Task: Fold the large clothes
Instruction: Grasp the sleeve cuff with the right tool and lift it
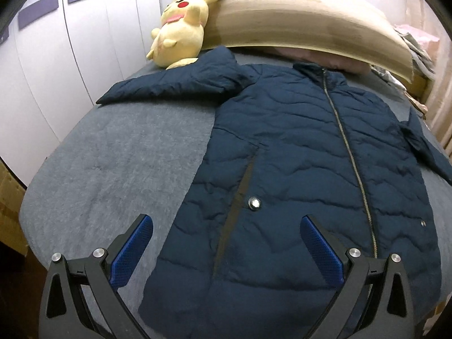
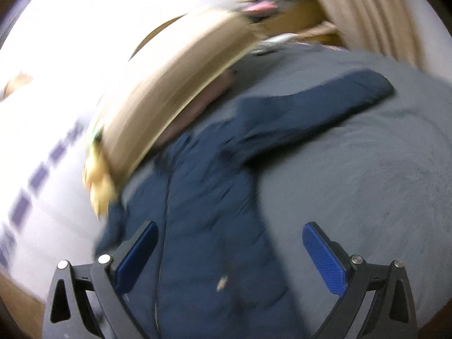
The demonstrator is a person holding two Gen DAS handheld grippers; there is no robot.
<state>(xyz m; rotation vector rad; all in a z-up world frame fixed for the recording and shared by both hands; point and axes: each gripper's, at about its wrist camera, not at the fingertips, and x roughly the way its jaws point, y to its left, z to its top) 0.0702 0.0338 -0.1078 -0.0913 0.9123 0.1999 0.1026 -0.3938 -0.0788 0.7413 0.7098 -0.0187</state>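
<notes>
The left tongs [image 1: 226, 243] are hanging wide open over the jacket's hem, holding nothing, blue pads [image 1: 131, 251] spread apart. The right tongs [image 2: 230, 254] are likewise gaping wide and empty above the lower jacket, in a blurred view. The navy quilted jacket [image 1: 296, 155] is lying flat and zipped on the grey bed [image 1: 113, 155], collar toward the headboard edge, sleeves reaching out to both sides. A yellow Pikachu plush [image 1: 180, 28] is leaning against the beige headboard [image 1: 296, 19] at the far left corner.
</notes>
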